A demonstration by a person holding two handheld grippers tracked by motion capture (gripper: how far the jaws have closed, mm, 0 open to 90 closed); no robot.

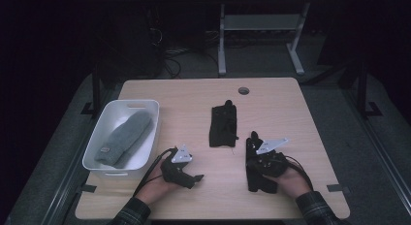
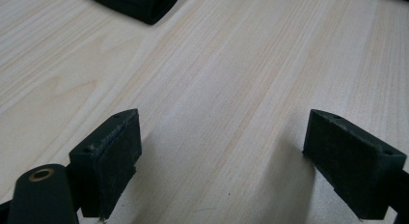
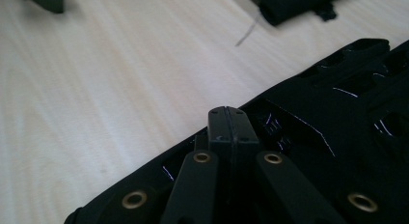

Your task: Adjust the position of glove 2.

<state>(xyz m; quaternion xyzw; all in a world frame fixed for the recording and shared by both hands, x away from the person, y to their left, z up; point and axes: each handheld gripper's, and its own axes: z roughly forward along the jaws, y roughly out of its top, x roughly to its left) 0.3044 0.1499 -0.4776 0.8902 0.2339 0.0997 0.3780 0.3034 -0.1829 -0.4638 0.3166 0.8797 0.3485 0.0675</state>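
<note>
Two black gloves lie on the wooden table (image 1: 203, 91). One black glove (image 1: 223, 126) rests flat near the middle, and its edge shows as the far glove (image 3: 289, 4) in the right gripper view. The second black glove (image 1: 255, 179) (image 3: 333, 113) lies at the front right under my right gripper (image 1: 252, 139) (image 3: 226, 122). Its jaws are pressed together at that glove's edge, apparently pinching the fabric. My left gripper (image 1: 196, 178) (image 2: 224, 156) sits low over bare wood at the front left. It is open, with nothing between its pads (image 2: 113, 156).
A white bin (image 1: 151, 108) stands at the table's left edge with a grey knitted mitten (image 1: 123, 137) inside. A round cable hole (image 1: 244, 90) is near the far edge. Desk legs and cables stand on the floor behind the table.
</note>
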